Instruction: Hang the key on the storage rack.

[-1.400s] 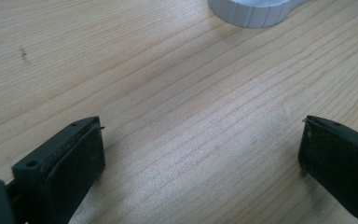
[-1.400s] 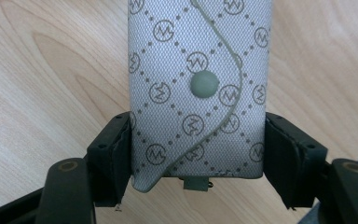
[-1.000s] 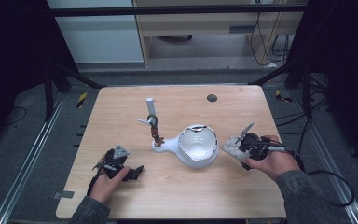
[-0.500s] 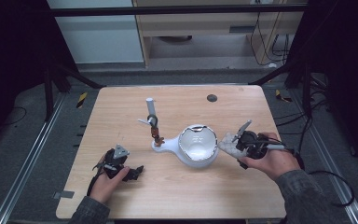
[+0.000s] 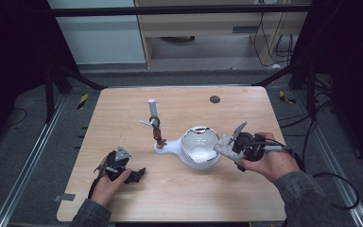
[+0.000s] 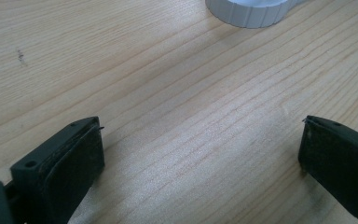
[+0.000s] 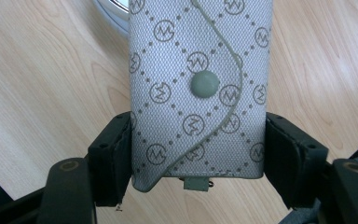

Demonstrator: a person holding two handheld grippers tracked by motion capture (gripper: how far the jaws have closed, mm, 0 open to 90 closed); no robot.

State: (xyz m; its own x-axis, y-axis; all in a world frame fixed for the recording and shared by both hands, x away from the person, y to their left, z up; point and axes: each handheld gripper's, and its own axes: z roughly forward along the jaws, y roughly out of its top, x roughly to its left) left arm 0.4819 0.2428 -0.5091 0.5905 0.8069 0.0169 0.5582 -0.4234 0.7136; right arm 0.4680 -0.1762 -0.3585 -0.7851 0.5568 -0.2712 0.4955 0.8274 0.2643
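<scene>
Shift since earlier frame: right gripper (image 5: 228,145) has carried its pouch inward toward the bowl, so the pouch end now sits at the bowl's rim rather than clear of it; left gripper (image 5: 131,174) unchanged on the table (image 5: 179,198)

Right fingers: pinching a grey patterned key pouch (image 7: 199,88) across its width; pads (image 7: 119,154) press both long edges near the tab end; most of the pouch, with its snap button (image 7: 204,85), juts out ahead of the fingertips

Pouch place: between the right fingers, its far end just at the rim of the white bowl (image 5: 199,147); in the right gripper view a curve of that rim shows beyond the pouch's top corner

Left fingers: spread wide, nothing between them; bare wood under them; ribbed white base (image 6: 251,11) of the stand lies well ahead of the fingertips

Stand: white foot and post (image 5: 152,109) with a hook-like fitting, beyond and to the side of the bowl from the right fingers

Risk, slip: grip is on soft fabric near one end; judged that the long free end could sag or twist out if the hand tilts or jerks

Risk, bowl: bowl looks light and unsteadied; a pouch end catching the rim could tip or skid it into the stand; left fingers are too far off to brace it

Risk, release: letting go while the pouch straddles the rim could leave it hanging half out, or drop it on the table
</scene>
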